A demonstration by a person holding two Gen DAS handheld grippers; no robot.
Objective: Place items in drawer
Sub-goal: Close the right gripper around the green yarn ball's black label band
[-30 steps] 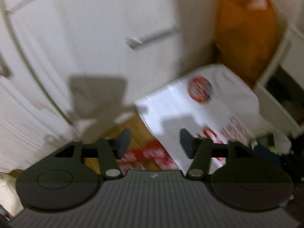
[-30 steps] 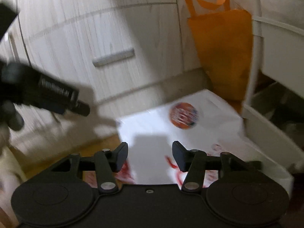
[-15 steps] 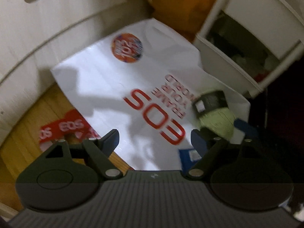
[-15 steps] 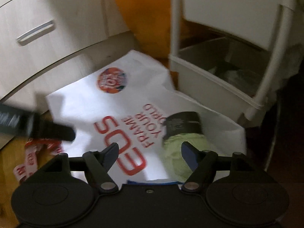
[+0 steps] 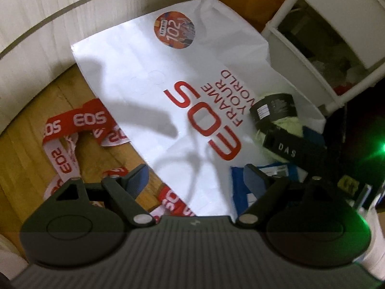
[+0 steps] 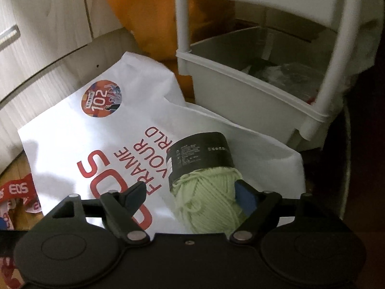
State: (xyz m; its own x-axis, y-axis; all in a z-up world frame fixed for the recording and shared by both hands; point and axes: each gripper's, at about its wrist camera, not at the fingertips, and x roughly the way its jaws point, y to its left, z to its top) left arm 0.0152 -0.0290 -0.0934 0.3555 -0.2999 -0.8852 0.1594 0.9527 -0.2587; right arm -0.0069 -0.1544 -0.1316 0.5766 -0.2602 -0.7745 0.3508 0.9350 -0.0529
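Note:
A ball of light green yarn (image 6: 207,192) with a black paper band lies on a white EOS bag (image 6: 79,142) on the floor. My right gripper (image 6: 192,197) is open just above it, the yarn lying between the fingers toward the right one. An open white plastic drawer (image 6: 243,91) stands just behind the yarn, with dark items inside. In the left wrist view the yarn (image 5: 276,113) is at the right, partly hidden by the other gripper's black body. My left gripper (image 5: 196,178) is open and empty over the white bag (image 5: 168,84).
A red and white EOS lanyard (image 5: 74,130) lies on the wooden floor at the left. A blue item (image 5: 262,175) lies by the left gripper's right finger. An orange bag (image 6: 149,19) leans behind the white bag. Wooden cabinet drawers (image 6: 43,24) stand at the back left.
Both grippers have swung down from the cabinet fronts to the floor. The right gripper has closed in on the yarn, which now sits between its open fingers.

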